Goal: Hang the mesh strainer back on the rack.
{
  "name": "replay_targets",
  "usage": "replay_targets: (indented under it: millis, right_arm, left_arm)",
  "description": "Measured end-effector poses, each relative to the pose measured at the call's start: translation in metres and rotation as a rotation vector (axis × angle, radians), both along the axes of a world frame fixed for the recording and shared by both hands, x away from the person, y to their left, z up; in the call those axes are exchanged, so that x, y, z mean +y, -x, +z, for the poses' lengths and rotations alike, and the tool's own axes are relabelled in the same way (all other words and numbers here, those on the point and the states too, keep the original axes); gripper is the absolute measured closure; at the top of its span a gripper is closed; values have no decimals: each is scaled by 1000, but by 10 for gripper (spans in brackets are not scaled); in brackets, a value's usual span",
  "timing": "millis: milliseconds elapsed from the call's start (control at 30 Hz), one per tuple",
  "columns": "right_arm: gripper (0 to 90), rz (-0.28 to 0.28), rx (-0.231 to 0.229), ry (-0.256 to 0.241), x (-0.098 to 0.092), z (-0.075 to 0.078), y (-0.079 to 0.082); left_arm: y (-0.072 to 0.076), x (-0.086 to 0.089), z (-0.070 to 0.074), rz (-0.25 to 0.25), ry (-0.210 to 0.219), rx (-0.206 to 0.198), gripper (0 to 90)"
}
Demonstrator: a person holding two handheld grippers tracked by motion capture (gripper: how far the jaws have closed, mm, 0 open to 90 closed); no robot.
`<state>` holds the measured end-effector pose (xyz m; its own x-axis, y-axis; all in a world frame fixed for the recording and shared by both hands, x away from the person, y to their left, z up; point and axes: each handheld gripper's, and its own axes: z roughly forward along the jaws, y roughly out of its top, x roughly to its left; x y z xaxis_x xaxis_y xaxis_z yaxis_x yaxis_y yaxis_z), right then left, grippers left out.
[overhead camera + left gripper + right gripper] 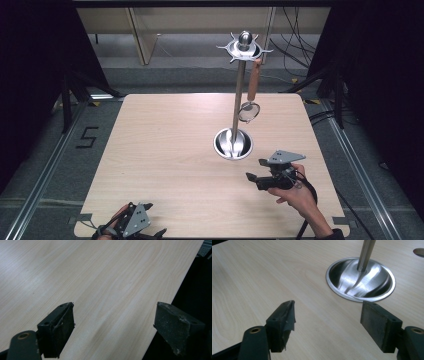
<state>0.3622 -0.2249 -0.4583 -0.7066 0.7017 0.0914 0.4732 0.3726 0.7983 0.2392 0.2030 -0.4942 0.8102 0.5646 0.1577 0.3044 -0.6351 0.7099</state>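
Pale wooden table [165,165], rectangular. Steel utensil stand [239,90], round dished base [361,280], at one o'clock from the table's centre. Wooden-handled small strainer [251,95] hanging off its crown. My right gripper [256,170], jaws apart, empty, near the base at five o'clock. My left gripper [113,327], jaws apart, at seven o'clock.

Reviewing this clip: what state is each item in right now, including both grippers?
Utensil stand: upright on the table.
Strainer: hanging from the stand's top ring, wooden handle up.
Left gripper: open, holding nothing, at the table's near edge.
Right gripper: open, holding nothing, near the stand's base.
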Motion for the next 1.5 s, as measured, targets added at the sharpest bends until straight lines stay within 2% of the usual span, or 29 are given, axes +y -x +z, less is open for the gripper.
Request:
replay_targets:
  millis: [133,233,267,300,333,533,600,800,833,867,900,967,1133,1267,1300,1400,1433,1500]
  right_arm:
    - [263,36,7,-4,0,-4,1]
    - [242,26,22,-8,1,-6,6]
    - [236,32,16,3,0,-7,5]
    - [232,37,23,10,0,-8,6]
    - [228,36,9,14,1,-9,7]
    - [177,28,39,18,2,-17,14]
    - [174,43,33,25,1,-18,13]
    - [179,39,35,36,0,-21,19]
    - [180,34,41,25,1,-22,20]
    - [181,27,30,36,0,-22,21]
    - [181,48,27,38,0,-22,21]
    - [181,23,32,39,-1,-22,24]
    - [183,25,27,42,-1,-23,29]
    - [187,28,29,57,-1,-23,33]
    - [187,47,21,67,-1,-24,33]
    - [187,35,11,71,0,-25,35]
    - [188,28,25,65,0,-25,36]
    - [188,39,0,83,0,-25,36]
  left_arm:
    - [0,0,0,0,0,0,157]
    - [0,0,0,1,-1,0,157]
    - [0,0,0,3,-18,-5,157]
    - [0,0,0,3,-17,-7,157]
    - [0,0,0,3,-16,-7,157]
    - [0,0,0,2,-17,-5,157]
    - [0,0,0,3,-16,-5,157]
    - [0,0,0,4,-19,-8,157]
    - [0,0,0,3,-18,-6,157]
    - [0,0,0,3,-21,-7,158]
    - [0,0,0,3,-20,-6,157]
    - [0,0,0,3,-18,-5,157]
    - [-1,1,1,4,-34,-18,157]
    - [0,0,0,2,-20,-7,158]
    - [0,0,0,3,-19,-5,158]
    - [0,0,0,3,-19,-6,158]
    - [0,0,0,4,-18,-5,158]
    - [-1,1,0,3,-33,-11,158]
